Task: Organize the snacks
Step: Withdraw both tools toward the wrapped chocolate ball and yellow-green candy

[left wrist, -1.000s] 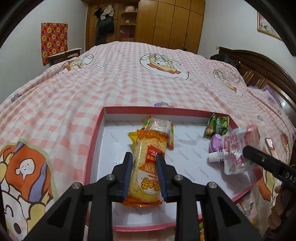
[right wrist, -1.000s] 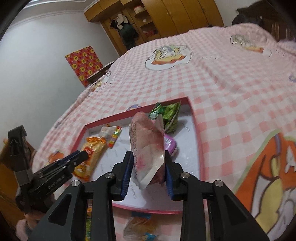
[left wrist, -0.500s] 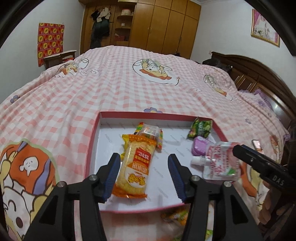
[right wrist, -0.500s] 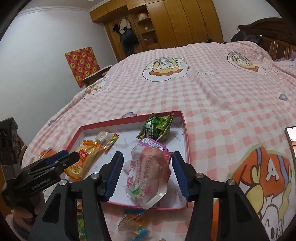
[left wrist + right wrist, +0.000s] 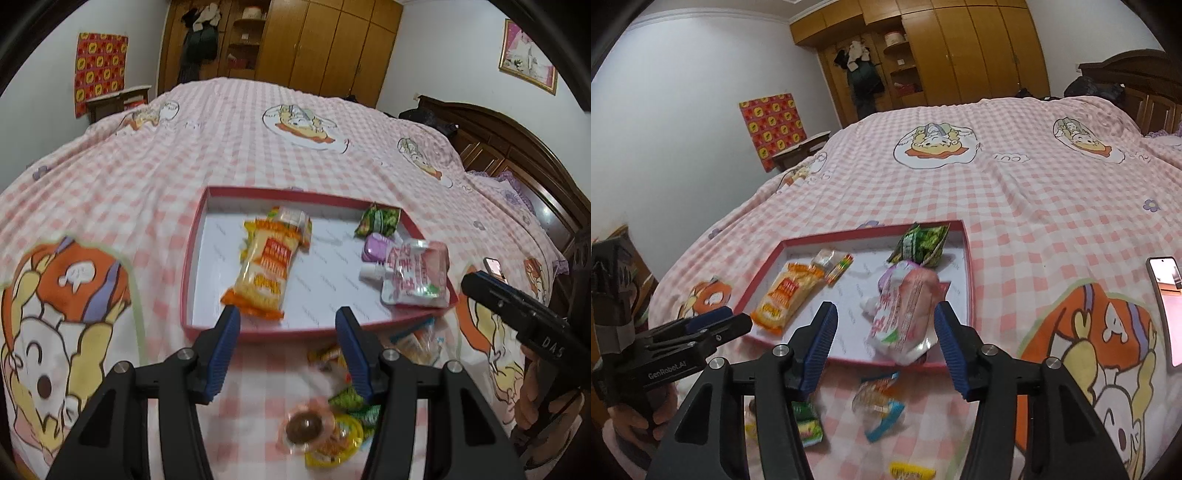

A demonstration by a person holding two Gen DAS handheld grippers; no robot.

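So both drops done: my left gripper (image 5: 287,334) has let go of the orange cracker pack (image 5: 265,274), now lying left in the red tray (image 5: 188,280). My right gripper (image 5: 885,336) has released the pink pouch (image 5: 905,310) at the tray's right side; both jaws part open and empty, pulled back toward the loose snacks (image 5: 877,402) just short of the tray, next up I'd guess.

tray (image 5: 190,258) on the bed (image 5: 258,147) | in tray: cracker pack (image 5: 264,271) on the left, candy pack (image 5: 293,218) just behind it, drink pouch (image 5: 415,275) on the right, leafy pack (image 5: 378,221) in the far right corner | loose snacks (image 5: 332,424) on the bed before the tray | phone (image 5: 1165,310) far right of tray
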